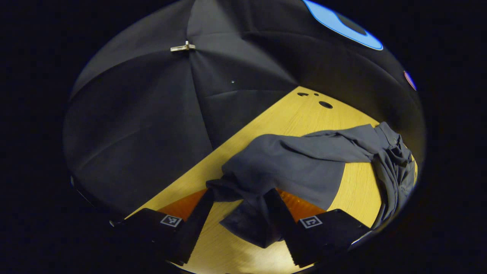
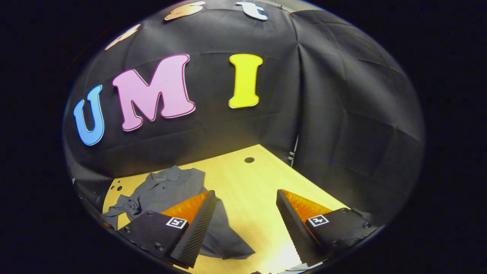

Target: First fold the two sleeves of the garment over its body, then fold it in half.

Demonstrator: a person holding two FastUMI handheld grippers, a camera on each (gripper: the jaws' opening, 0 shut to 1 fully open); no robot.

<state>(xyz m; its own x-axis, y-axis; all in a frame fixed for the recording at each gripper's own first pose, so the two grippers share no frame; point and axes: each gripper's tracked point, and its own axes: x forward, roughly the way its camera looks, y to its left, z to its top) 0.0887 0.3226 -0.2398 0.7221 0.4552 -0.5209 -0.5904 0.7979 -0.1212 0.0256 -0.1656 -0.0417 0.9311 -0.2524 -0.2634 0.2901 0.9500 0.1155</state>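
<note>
Two grippers were at work over a yellow wooden table (image 2: 251,179), and the task looked to be at its first step, the folding of a sleeve. In the left gripper view, the left gripper (image 1: 243,213) had its fingers spread, with a fold of the dark grey garment (image 1: 296,163) hanging between them; the cloth lay against the right-hand finger, but I could not tell if the other finger pressed on it, so a true grasp was not certain. The rest of the garment stretched away across the table and bunched up near the far edge. In the right gripper view, the right gripper (image 2: 247,217) was released, with its jaws wide apart above bare wood, and the garment lay to its left, collar toward the booth wall. As a judgement, the next move called for a firm pinch on the sleeve end and then carrying it over the body. Which sleeve this was stayed unclear, since the crumpled cloth hid the seams, and the left finger in the right gripper view covered part of the hem.
</note>
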